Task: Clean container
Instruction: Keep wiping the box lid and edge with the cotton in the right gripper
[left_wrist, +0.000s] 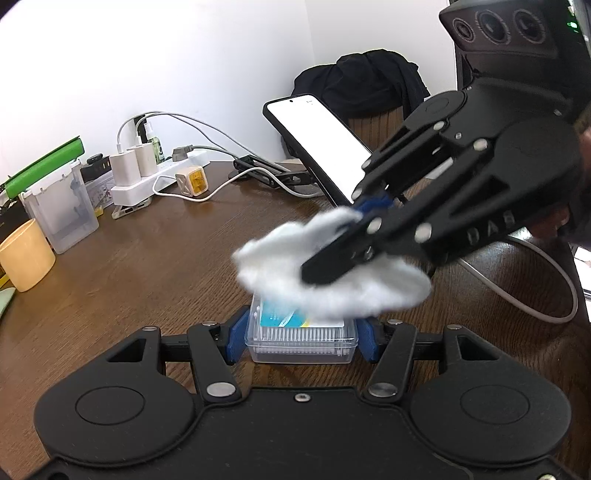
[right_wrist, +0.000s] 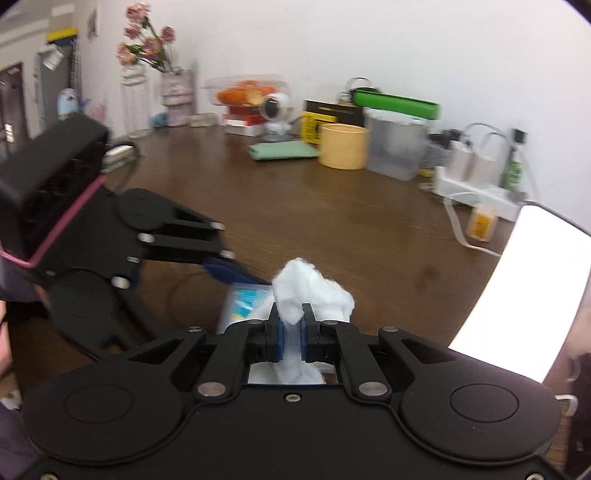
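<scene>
Cotton swabs fill the small clear plastic box, packed in a row under a blue-and-yellow paper label; the box sits on the dark brown wooden table, clamped by its sides between the blue pads of my left gripper. My right gripper is closed tight on a white fluffy cotton wad, and that wad rests on the far end of the box lid.

Along the wall stand a pale yellow round cup, a frosted translucent tub with a green bar above it, and a white power strip loaded with chargers and cables. A black-cased phone with a lit white screen leans on a stand to the right, before a chair draped in dark cloth.

Only my right wrist view shows the far end of the table: pink flowers in a vase, a clear tub of orange pieces, a small white webcam and a folded green cloth. It is blurred.
</scene>
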